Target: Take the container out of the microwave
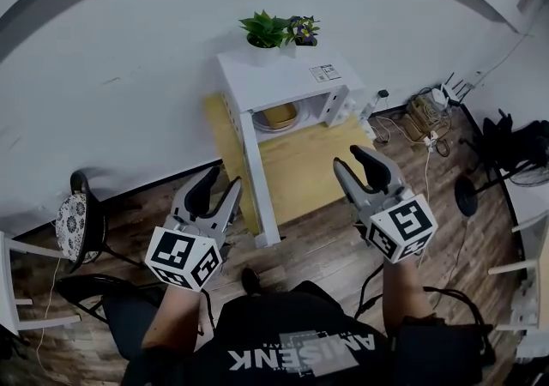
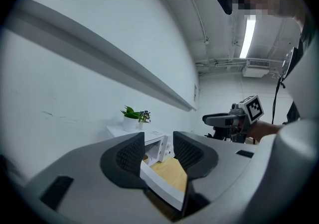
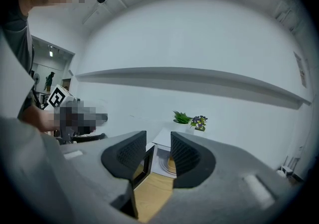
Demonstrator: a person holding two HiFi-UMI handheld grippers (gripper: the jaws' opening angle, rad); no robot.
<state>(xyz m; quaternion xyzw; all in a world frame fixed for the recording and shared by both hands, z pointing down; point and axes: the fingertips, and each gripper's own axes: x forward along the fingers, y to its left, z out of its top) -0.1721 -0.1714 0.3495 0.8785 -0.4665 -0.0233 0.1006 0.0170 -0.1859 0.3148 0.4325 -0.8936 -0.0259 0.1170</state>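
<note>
A white microwave (image 1: 283, 75) stands on a light wooden table (image 1: 309, 170) against the wall, its door (image 1: 260, 178) swung wide open toward me. Inside sits a round yellowish container (image 1: 279, 116), seen past the right jaws as the container (image 3: 171, 164). My left gripper (image 1: 221, 183) hovers open just left of the door's outer edge, nothing between its jaws. My right gripper (image 1: 350, 159) hangs open over the table's right front part, empty, well short of the microwave's cavity. In the left gripper view the door (image 2: 162, 183) crosses low between the open left gripper (image 2: 158, 151).
Two small potted plants (image 1: 276, 30) stand on the microwave's top. A dark chair with a patterned cushion (image 1: 75, 223) is at the left. Cables and a power strip (image 1: 425, 114) lie on the wooden floor at the right, beside a black round-based stand (image 1: 467, 196).
</note>
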